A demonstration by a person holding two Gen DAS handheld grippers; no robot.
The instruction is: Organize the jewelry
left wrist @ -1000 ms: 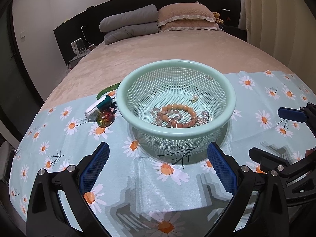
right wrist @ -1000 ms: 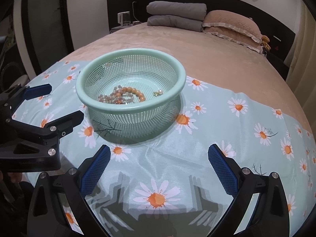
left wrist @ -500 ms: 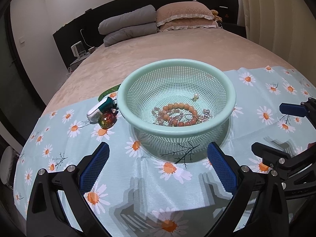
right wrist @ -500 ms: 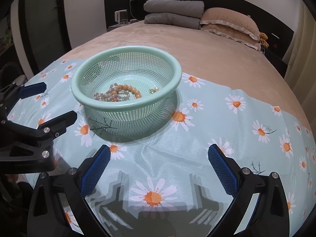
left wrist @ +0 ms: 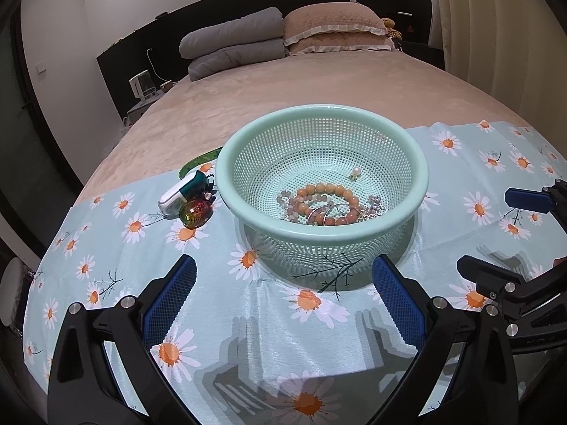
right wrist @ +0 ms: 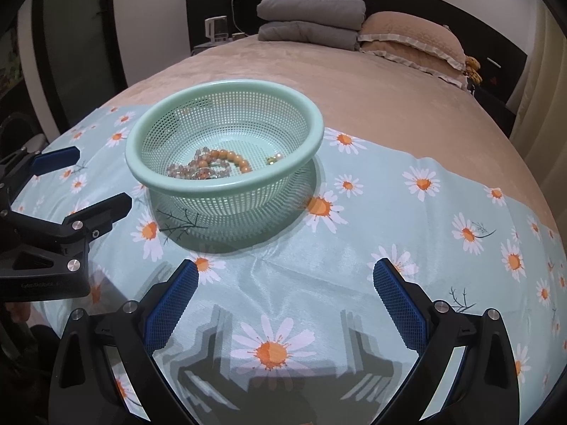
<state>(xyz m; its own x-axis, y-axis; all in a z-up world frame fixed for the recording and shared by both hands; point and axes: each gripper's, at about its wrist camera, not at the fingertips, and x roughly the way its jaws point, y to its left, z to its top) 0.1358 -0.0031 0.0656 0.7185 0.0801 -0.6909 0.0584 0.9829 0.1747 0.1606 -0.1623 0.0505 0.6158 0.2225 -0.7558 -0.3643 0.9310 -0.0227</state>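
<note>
A mint green mesh basket (left wrist: 420, 163) (right wrist: 312, 117) stands on a daisy-print cloth (left wrist: 248, 318) (right wrist: 407, 233) on the bed. Inside lie an orange bead bracelet (left wrist: 329, 189) (right wrist: 230, 157), a grey-pink bead bracelet (left wrist: 288, 198), silver pieces (left wrist: 372, 207) and a pearl earring (left wrist: 355, 173) (right wrist: 274, 158). Left of the basket lie a white-teal case (left wrist: 180, 193), a shiny red-green ornament (left wrist: 196, 212) and a green bangle (left wrist: 200, 161). My left gripper (left wrist: 283, 283) is open and empty in front of the basket. My right gripper (right wrist: 283, 283) is open and empty, also short of it.
Grey folded blankets (left wrist: 234, 49) and tan pillows (left wrist: 333, 28) lie at the head of the bed. A nightstand with a kettle (left wrist: 143, 85) stands at the far left. The right gripper shows at the right edge of the left wrist view (left wrist: 514, 233).
Both grippers have drawn back slightly and risen, so the basket sits a little farther off. Jaws stay open. Nothing on the cloth moved.
</note>
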